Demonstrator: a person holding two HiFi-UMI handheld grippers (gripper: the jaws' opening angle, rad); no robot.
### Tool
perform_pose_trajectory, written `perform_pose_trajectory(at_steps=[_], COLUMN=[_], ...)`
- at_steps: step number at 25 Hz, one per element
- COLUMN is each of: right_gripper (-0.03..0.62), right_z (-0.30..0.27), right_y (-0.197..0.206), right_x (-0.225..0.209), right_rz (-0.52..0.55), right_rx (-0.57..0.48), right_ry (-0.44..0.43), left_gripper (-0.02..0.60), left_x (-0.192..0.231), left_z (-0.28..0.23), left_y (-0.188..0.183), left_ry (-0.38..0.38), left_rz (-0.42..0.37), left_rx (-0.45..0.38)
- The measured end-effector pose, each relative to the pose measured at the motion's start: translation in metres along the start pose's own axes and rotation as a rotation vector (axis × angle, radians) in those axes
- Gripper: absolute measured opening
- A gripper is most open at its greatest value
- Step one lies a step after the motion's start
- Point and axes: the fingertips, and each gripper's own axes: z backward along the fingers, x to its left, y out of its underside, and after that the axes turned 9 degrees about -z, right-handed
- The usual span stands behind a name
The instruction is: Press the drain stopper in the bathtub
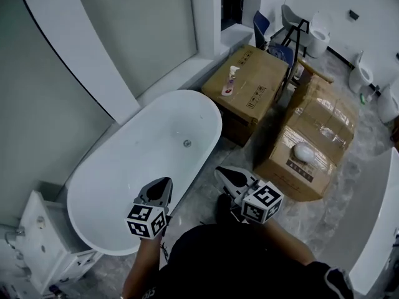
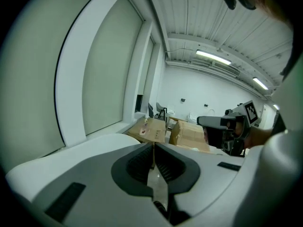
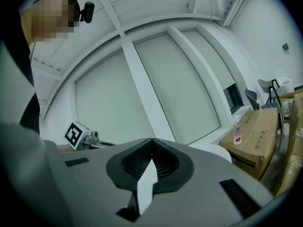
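Two cardboard boxes beside white bathtub, grey marbled floor

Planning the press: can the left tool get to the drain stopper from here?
Probably yes. The left tool, shut and empty, hangs over the near rim of the bathtub; the drain stopper lies ahead on the tub floor with nothing between. It must go forward and down.

Two cardboard boxes sit side by side on the floor. The left box has a spray bottle on top; the right box has a white rounded item, poss. ceramic. Blue chair and toilets beyond. White cabinet at btm left.
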Motion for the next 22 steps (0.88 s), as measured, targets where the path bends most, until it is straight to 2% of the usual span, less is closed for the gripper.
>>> perform_pose_trajectory(at_steps=[5,10,16,22], right_gripper=[0.014,0.014,0.014,0.014], right_z=[-0.023,-0.037,-0.058,-0.098], right_y=[-0.038,-0.051,-0.060,-0.061], right_x=[-0.061,-0.095,-0.116,-0.116], right_rz=[0.002,-0.028,-0.015,-0.007], right_rx=[0.050,0.086,0.137,0.181], right_ry=[-0.041,-0.074,-0.089,-0.115], left_gripper=[0.026,0.026,0.026,0.026], left_x=[0.006,0.014,0.029,0.064], left_z=[-0.067,-0.108,-0.127,-0.132], left_y=[-0.040,-0.057,-0.065,-0.059], left_ry=[-0.020,-0.056,-0.086,-0.117], left_rz=[-0.002,0.012,0.010,0.058], left_rx=[0.019,0.027,0.031,0.025])
